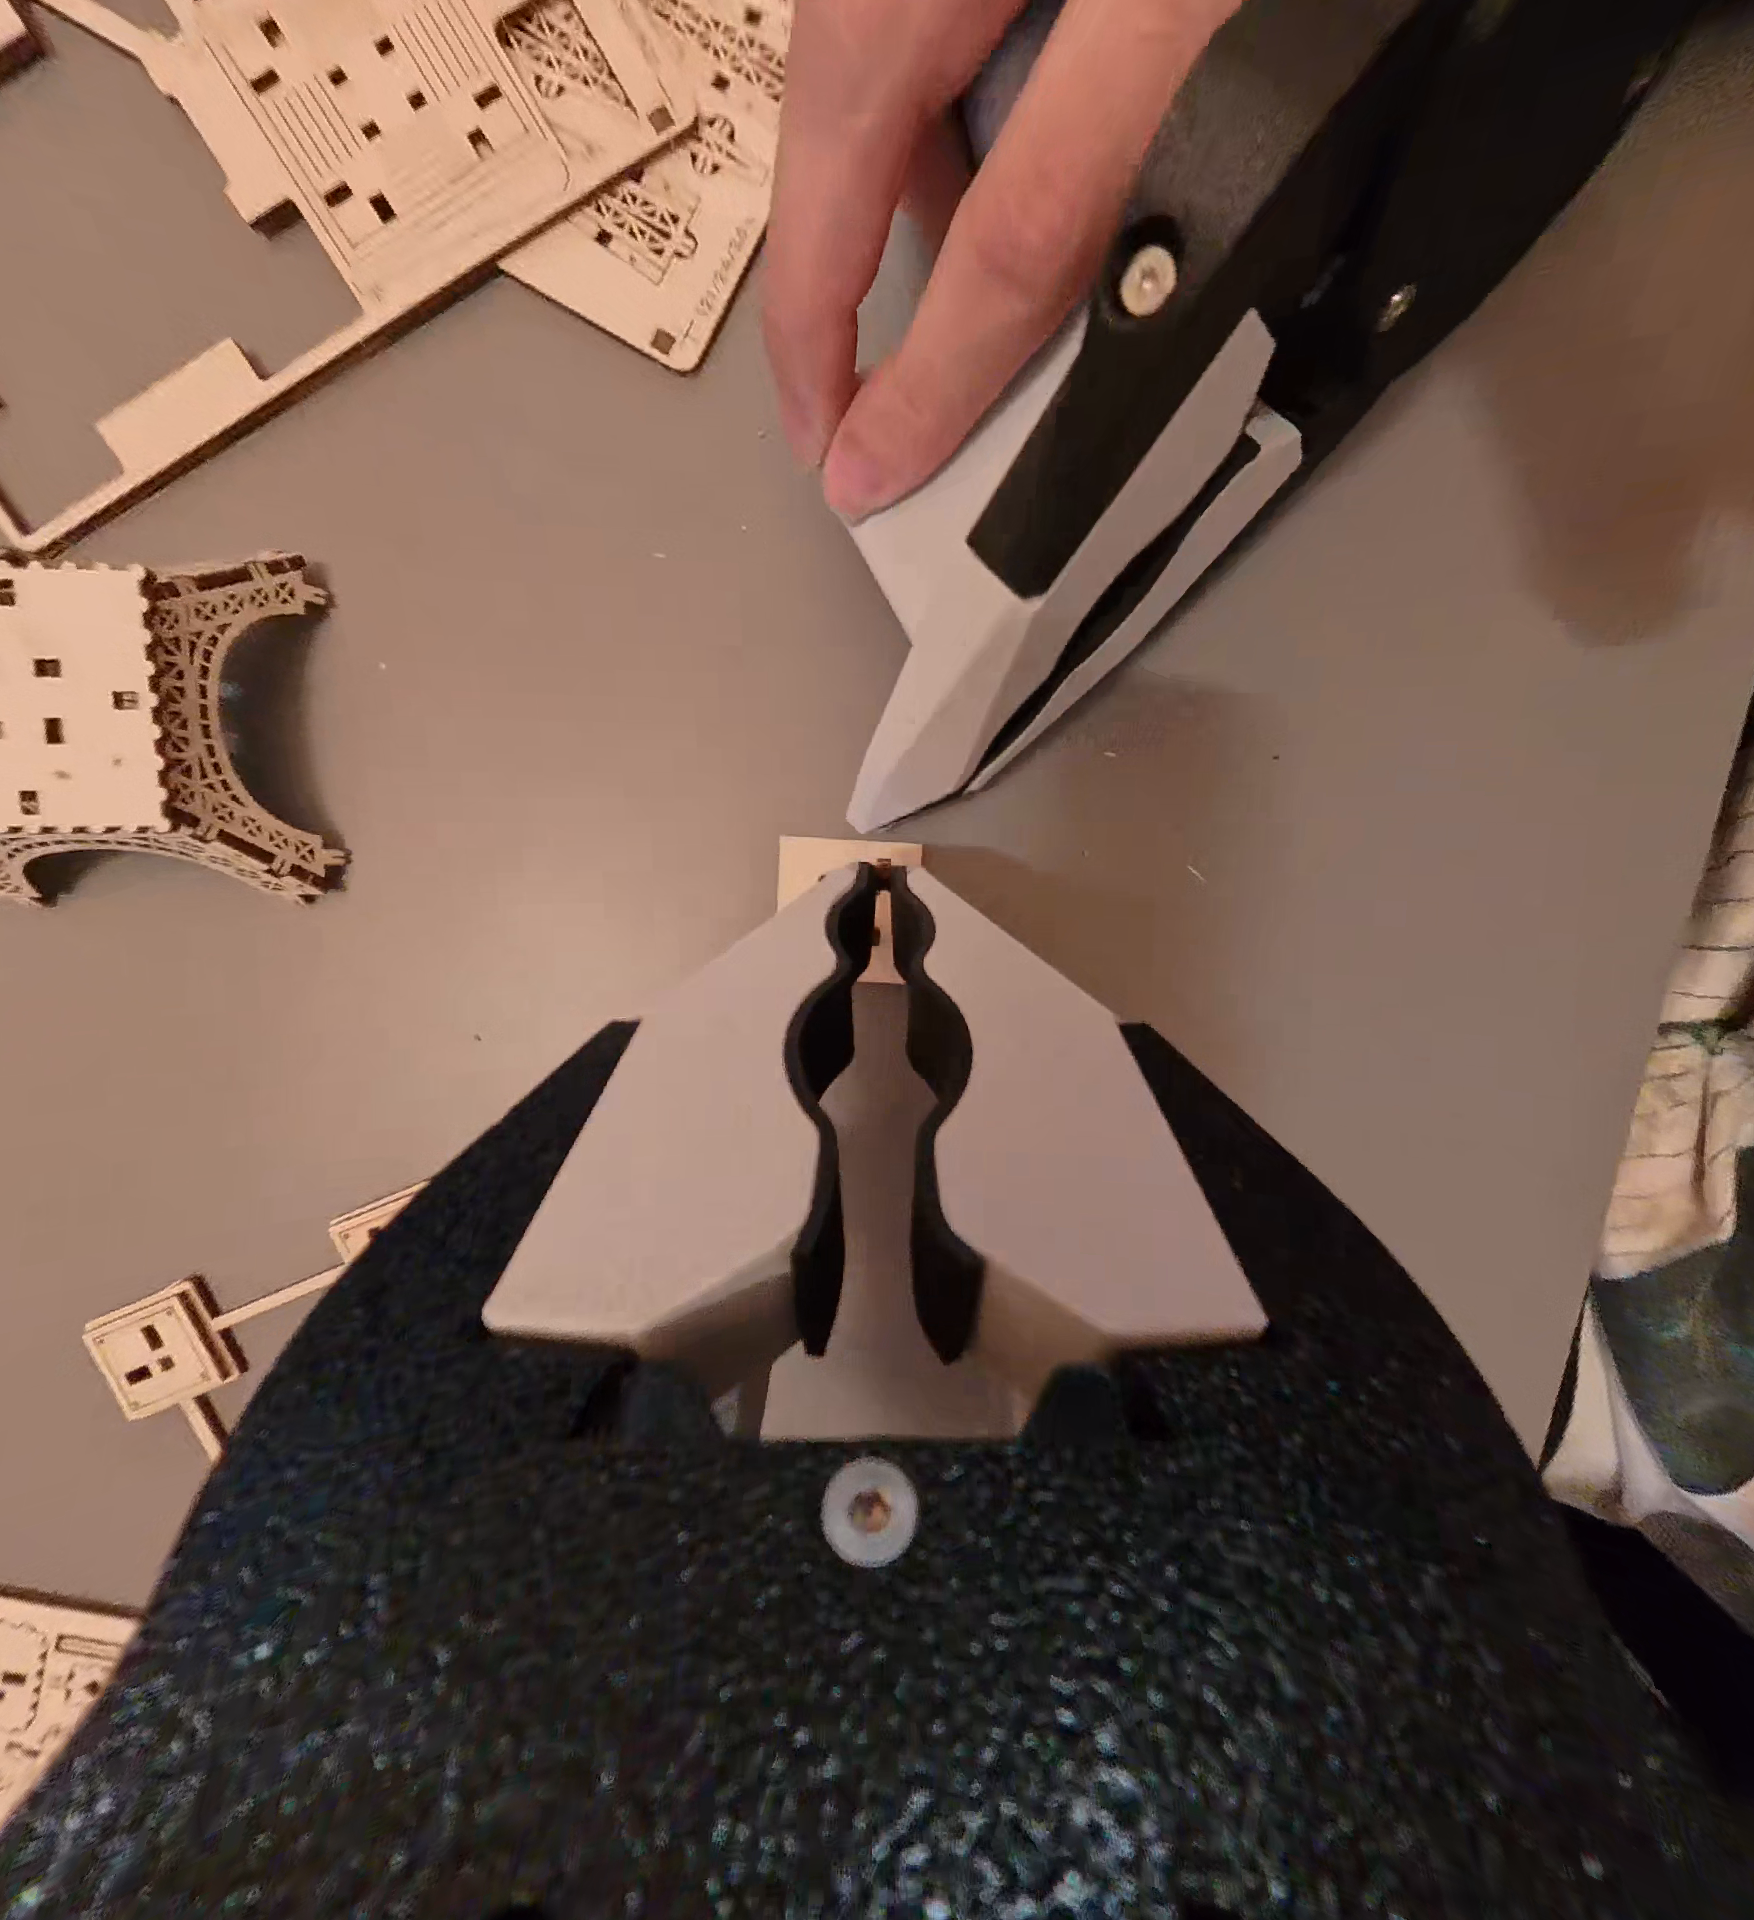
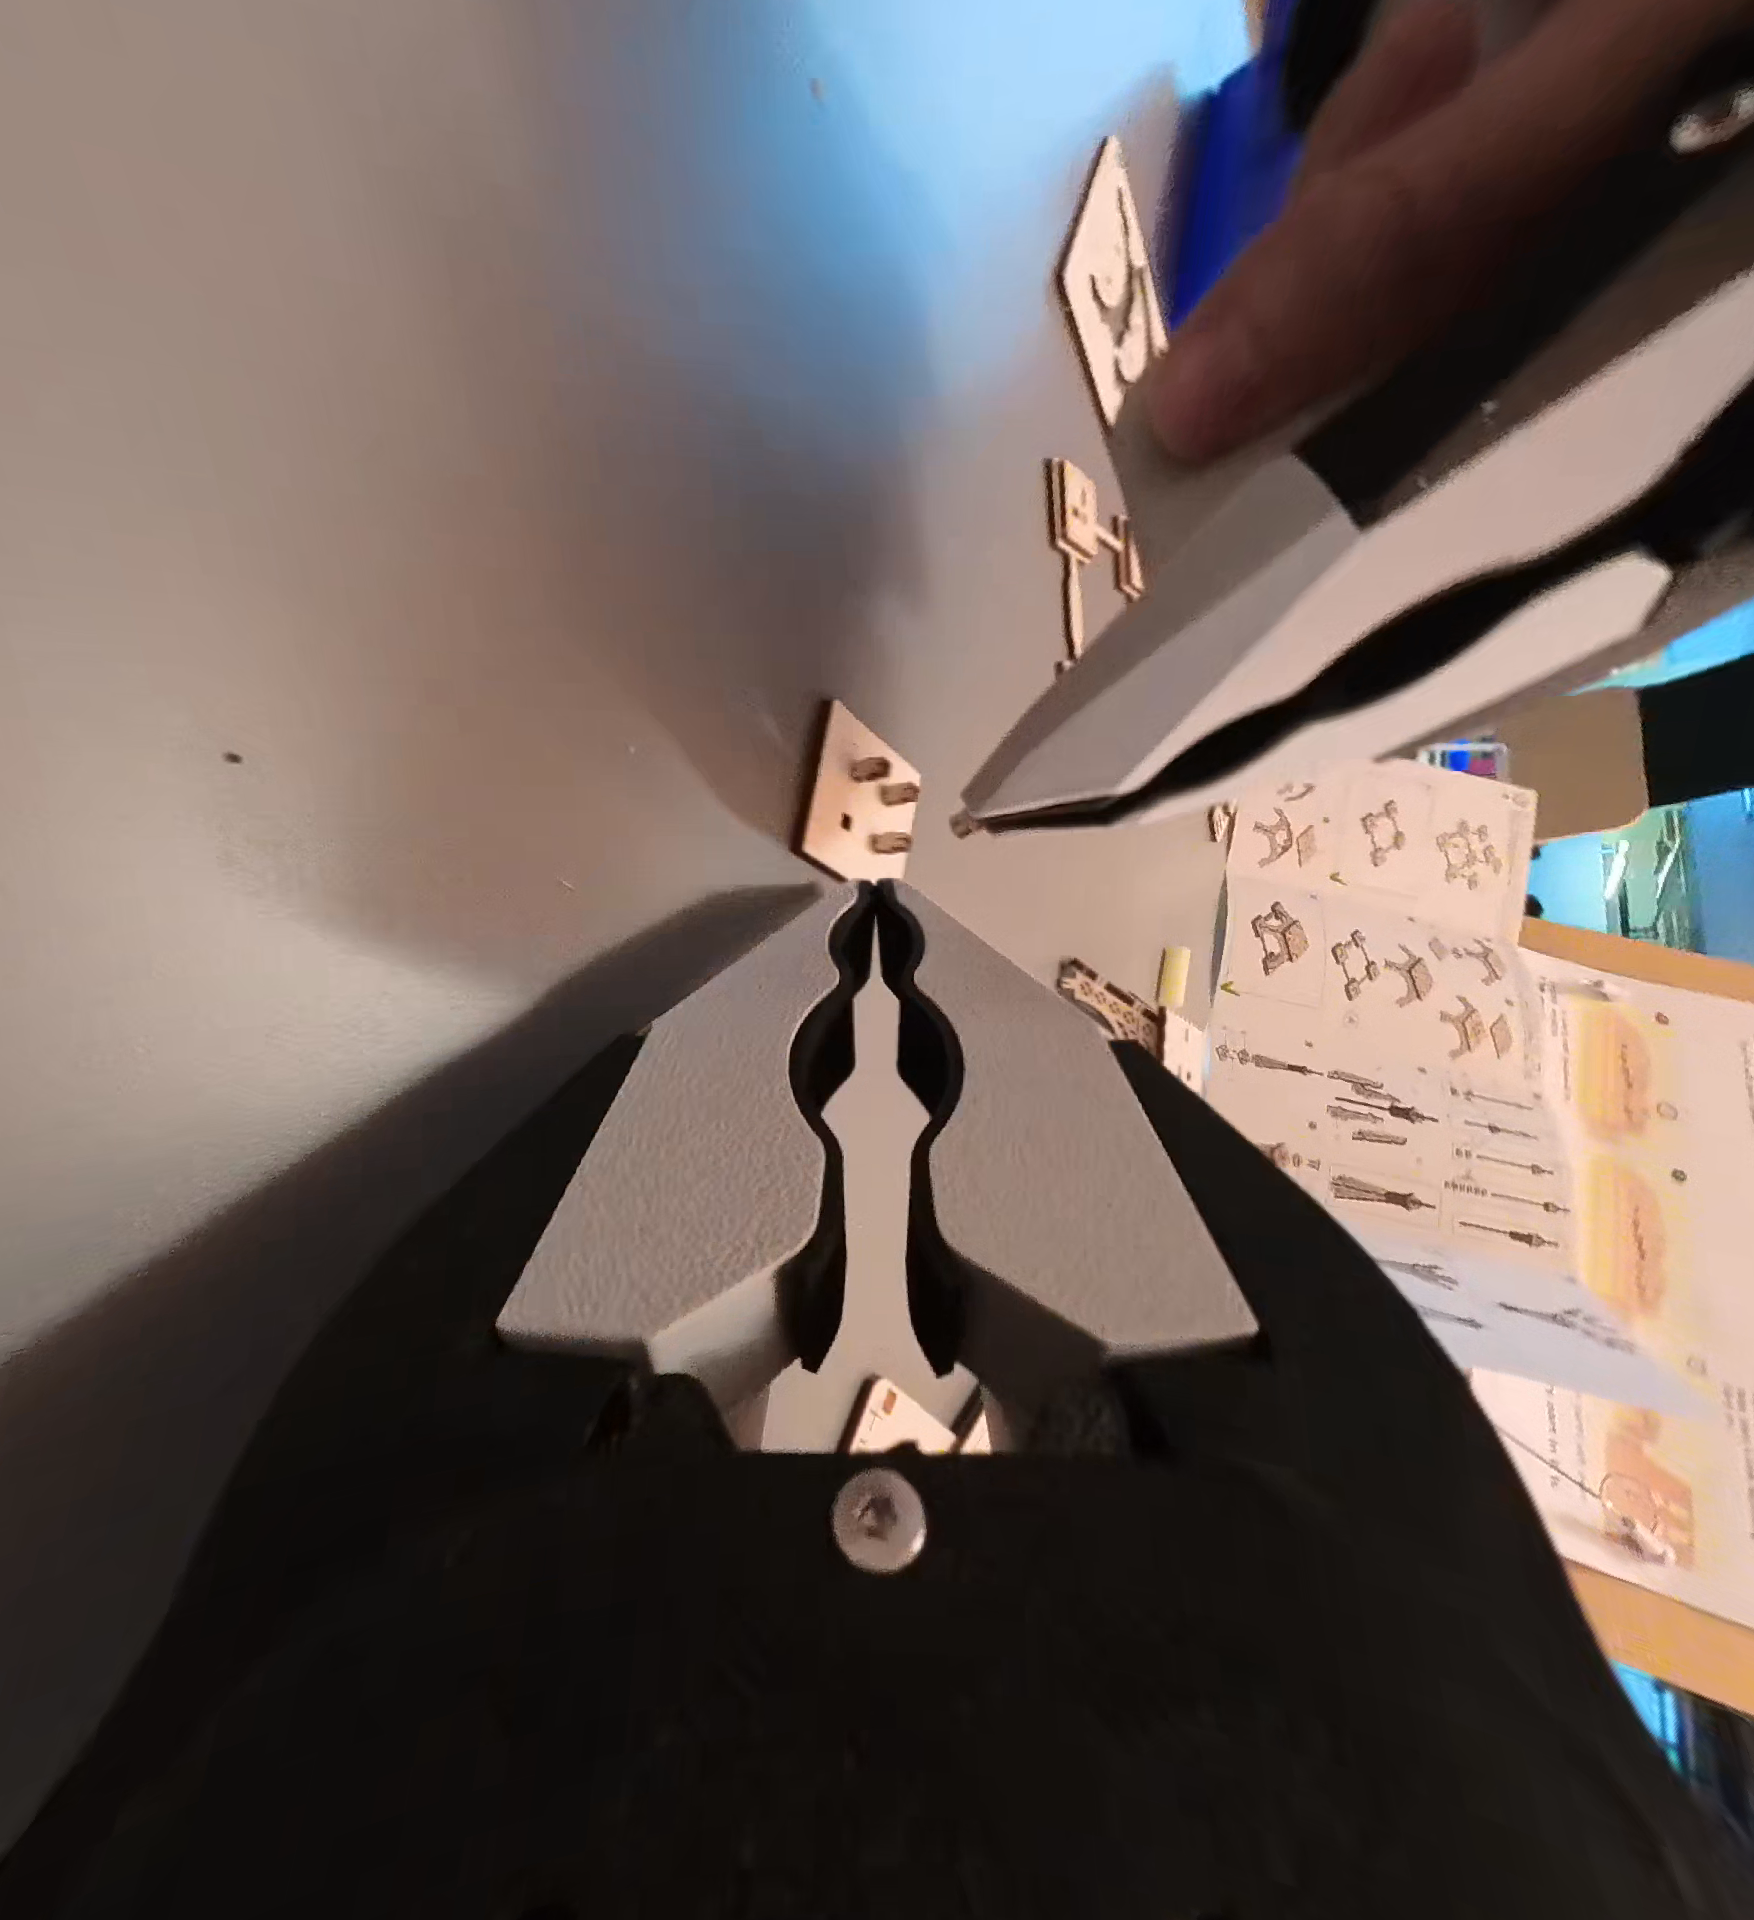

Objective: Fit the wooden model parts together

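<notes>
A small square wooden plate [image 1: 808,860] with three pegs standing in it [image 2: 857,800] lies on the grey table [image 1: 540,675]. My left gripper [image 1: 878,875] is over the plate, shut on a small wooden peg [image 2: 958,824] that sticks out of its tips; it shows from the upper right in the right wrist view [image 2: 977,816]. My right gripper [image 2: 873,889] is shut with nothing visible in it, its tips at the plate's edge. In the left wrist view it comes in from the upper right [image 1: 868,821], tip to tip with the left gripper.
An assembled lattice tower base [image 1: 125,727] sits at the left. Laser-cut wooden sheets [image 1: 281,208] lie at the top left, with smaller parts [image 1: 161,1345] at the lower left. Instruction sheets [image 2: 1372,987] lie beyond the plate. A person's hand [image 1: 904,260] holds the right gripper. The grippers are tip to tip, or close to it.
</notes>
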### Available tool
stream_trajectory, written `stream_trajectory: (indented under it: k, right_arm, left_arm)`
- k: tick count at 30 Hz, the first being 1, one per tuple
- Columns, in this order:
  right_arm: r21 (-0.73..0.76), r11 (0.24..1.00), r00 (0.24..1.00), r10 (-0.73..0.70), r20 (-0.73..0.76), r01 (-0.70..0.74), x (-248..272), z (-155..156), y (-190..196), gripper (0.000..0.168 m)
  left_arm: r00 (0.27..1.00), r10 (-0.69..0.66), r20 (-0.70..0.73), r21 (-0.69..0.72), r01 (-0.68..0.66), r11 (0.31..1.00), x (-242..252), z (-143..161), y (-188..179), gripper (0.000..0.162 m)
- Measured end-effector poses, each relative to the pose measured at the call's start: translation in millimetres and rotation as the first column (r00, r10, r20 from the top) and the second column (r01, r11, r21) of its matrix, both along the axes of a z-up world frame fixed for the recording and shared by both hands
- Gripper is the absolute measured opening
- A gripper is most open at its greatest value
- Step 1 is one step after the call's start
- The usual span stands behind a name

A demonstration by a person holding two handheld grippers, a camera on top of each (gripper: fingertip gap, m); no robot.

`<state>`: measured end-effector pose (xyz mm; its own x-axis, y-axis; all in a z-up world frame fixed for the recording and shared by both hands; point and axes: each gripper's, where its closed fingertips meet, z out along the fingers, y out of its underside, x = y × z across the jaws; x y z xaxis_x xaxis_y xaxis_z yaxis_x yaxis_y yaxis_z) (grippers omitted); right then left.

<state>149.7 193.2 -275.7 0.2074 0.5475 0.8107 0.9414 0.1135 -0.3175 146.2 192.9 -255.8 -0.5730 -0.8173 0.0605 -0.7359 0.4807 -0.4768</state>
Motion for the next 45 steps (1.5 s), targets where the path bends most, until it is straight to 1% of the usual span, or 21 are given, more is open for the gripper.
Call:
stream_trajectory:
  k: [2,5,10,17,22,24,27,30,34,39,42,45]
  right_arm:
    - [-0.020,1.000,1.000,0.005,0.021,-0.005,-2.6,-5.1,-1.3,0.000]
    - [-0.030,1.000,1.000,0.009,0.009,-0.009,-7.1,-6.5,-1.7,0.000]
    - [-0.037,0.999,1.000,0.012,-0.006,-0.013,-10.0,-6.4,-3.8,0.000]
    - [-0.050,0.999,0.990,-0.028,-0.141,0.022,-2.9,3.7,-4.6,0.000]
    - [-0.080,0.997,0.980,-0.015,-0.198,-0.001,-7.8,5.8,-9.0,0.017]
    - [-0.101,0.995,0.975,-0.006,-0.224,-0.017,-11.5,5.7,-11.6,0.020]
    - [-0.150,0.988,0.963,-0.006,-0.269,-0.036,-16.5,2.3,-15.1,0.024]
    - [-0.198,0.979,0.942,-0.021,-0.336,-0.049,-22.1,2.6,-17.8,0.022]
    - [-0.254,0.965,0.923,-0.038,-0.382,-0.065,-26.0,1.8,-21.7,0.020]
    - [-0.239,0.970,0.927,-0.049,-0.371,-0.044,-25.0,4.6,-19.8,0.038]
    - [-0.333,0.940,0.898,-0.080,-0.432,-0.076,-31.4,1.6,-26.5,0.032]
    - [-0.374,0.924,0.877,-0.118,-0.466,-0.074,-30.8,1.2,-27.0,0.034]
  left_arm:
    - [1.000,-0.007,-0.031,0.035,0.008,0.999,-0.7,-3.6,-0.1,0.000]
    - [0.998,-0.015,-0.062,0.096,0.021,0.995,-0.6,-8.3,1.0,0.000]
    - [0.991,-0.069,-0.116,0.169,0.088,0.982,-3.9,-14.6,-0.3,0.000]
    - [0.972,-0.152,-0.180,0.235,0.193,0.953,-5.2,-21.1,1.2,0.000]
    - [0.962,-0.161,-0.221,0.258,0.216,0.942,-6.5,-23.2,4.3,0.000]
    - [0.959,-0.153,-0.237,0.279,0.218,0.935,-7.3,-24.1,8.7,0.000]
    - [0.959,-0.150,-0.242,0.273,0.216,0.938,-6.8,-24.7,8.6,0.000]
    - [0.959,-0.148,-0.241,0.269,0.213,0.940,-6.0,-24.9,7.8,0.000]
    - [0.960,-0.147,-0.239,0.258,0.208,0.944,-4.9,-25.2,7.5,0.000]
    - [0.964,-0.136,-0.229,0.250,0.193,0.949,-4.0,-25.3,7.7,0.000]
    - [0.965,-0.133,-0.226,0.240,0.188,0.952,-3.6,-25.3,7.0,0.000]
    - [0.967,-0.128,-0.221,0.234,0.180,0.955,-3.1,-24.5,6.7,0.000]
